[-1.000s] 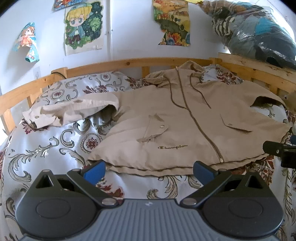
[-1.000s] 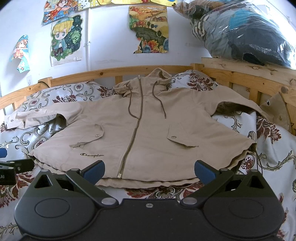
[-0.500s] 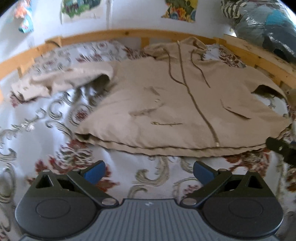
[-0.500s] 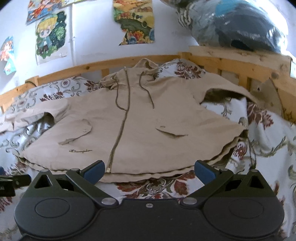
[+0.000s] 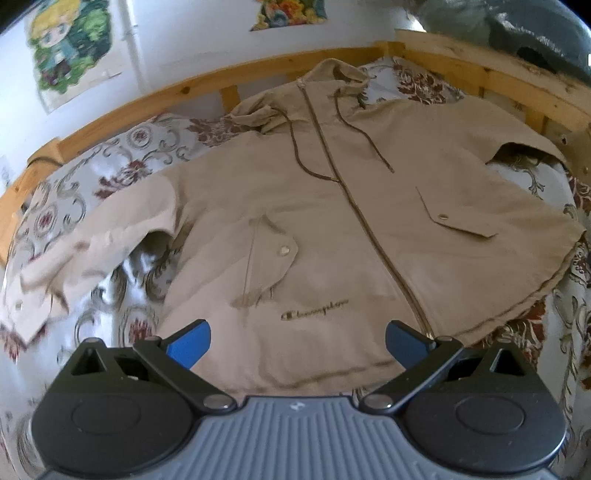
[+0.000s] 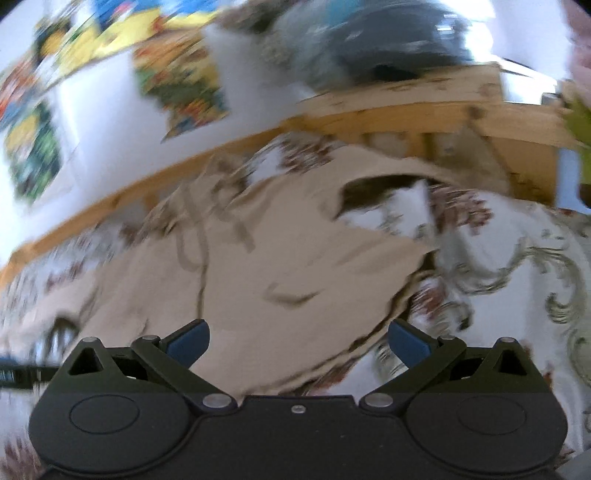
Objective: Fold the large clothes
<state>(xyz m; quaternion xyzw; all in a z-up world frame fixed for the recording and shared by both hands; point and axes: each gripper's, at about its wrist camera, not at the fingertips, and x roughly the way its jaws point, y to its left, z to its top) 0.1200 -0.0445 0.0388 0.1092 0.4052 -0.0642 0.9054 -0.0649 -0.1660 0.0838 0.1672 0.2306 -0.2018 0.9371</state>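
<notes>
My biggest worry is a bad first grab: the tan jacket [image 5: 332, 236] lies front-up and zipped on the bed, its hem just ahead of my left gripper [image 5: 297, 341], and that hem looks doubled, so I judge a shallow pinch would lift only the top layer and leave the back panel behind, giving a skewed fold. The left gripper's jaws stand wide apart with nothing between them, hovering over the bottom edge near the logo. My right gripper [image 6: 298, 341] is also spread wide and empty, near the jacket's right lower corner, but that view is smeared with blur, so I cannot place it precisely and I would not trust it for aiming. The sleeve [image 5: 85, 258] on the left sprawls outward and looks rumpled; if I fold the body first it could bunch underneath. The drawstrings [image 5: 303, 162] lie loose down the chest and might snag a finger. The far sleeve [image 5: 517, 147] arches up off the bedding near the rail, so it may flop back once released. The surface is a soft bedspread [image 5: 110, 317] with a scrolled floral pattern, which I expect to drag along with the cloth. A wooden bed frame [image 5: 166, 96] hems the jacket in, with posters [image 5: 70, 48] on the white wall behind it and bagged bundles [image 5: 517, 33] stacked at the upper right.
</notes>
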